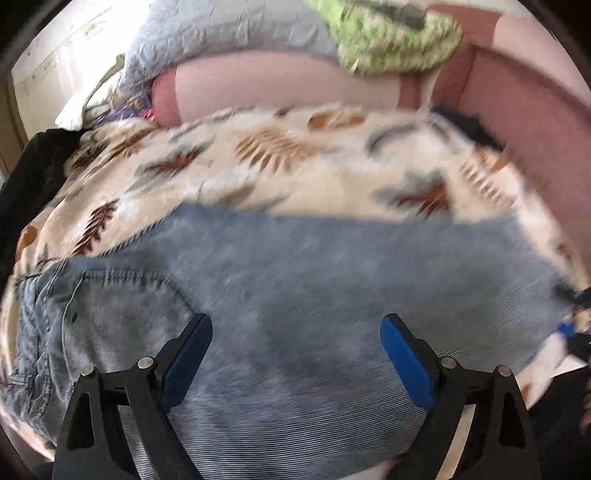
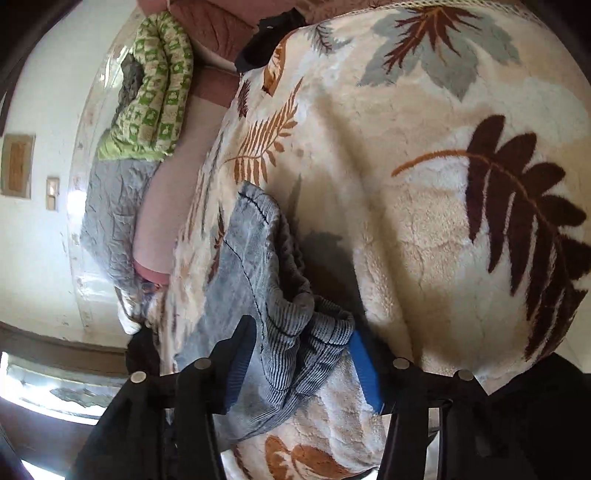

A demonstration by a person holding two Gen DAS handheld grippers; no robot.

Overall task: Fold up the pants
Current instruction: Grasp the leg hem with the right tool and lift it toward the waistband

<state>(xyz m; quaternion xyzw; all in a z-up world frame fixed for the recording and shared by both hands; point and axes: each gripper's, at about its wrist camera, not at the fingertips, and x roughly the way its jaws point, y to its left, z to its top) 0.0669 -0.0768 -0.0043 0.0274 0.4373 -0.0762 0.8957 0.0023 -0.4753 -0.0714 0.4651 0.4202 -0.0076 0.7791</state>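
Light blue corduroy pants lie flat on a cream fleece blanket with a leaf pattern; the waist and a back pocket are at the left. My left gripper hovers over the middle of the pants, jaws wide open and nothing between them. In the right wrist view, one end of the pants is bunched up into folds. My right gripper has that bunch between its blue pads, and both pads touch the cloth.
A pink padded backrest runs behind the blanket. A green patterned garment and a grey-blue quilt lie on top of it. Dark clothing sits at the blanket's left edge, and another dark item at the far corner.
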